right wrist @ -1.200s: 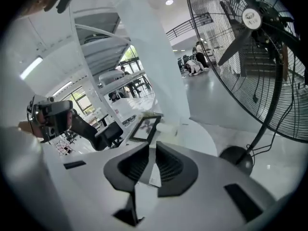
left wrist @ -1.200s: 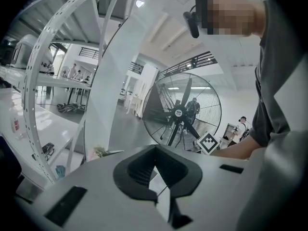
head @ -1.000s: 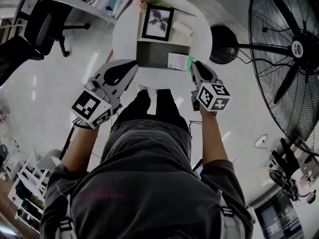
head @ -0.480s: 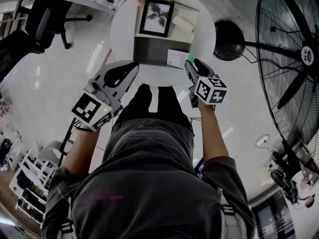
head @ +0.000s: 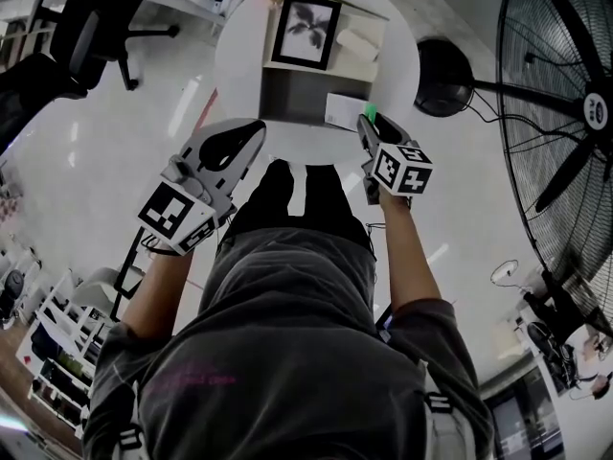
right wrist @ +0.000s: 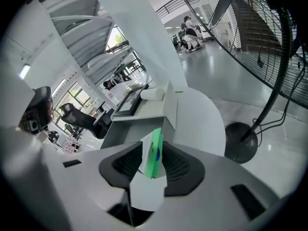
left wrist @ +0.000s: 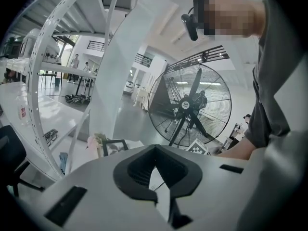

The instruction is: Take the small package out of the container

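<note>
By the container right gripper jaws just closed on package, left gripper clenched

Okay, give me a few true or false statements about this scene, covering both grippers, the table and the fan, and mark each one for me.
1. The left gripper holds nothing. True.
2. The right gripper has nothing between its jaws. False: the small package, green and white, stands between them, and the jaws have just been closing on it.
3. A framed picture stands on the round table. True.
4. The big fan stands on the table. False: it stands on the floor, to the right of the table.
</note>
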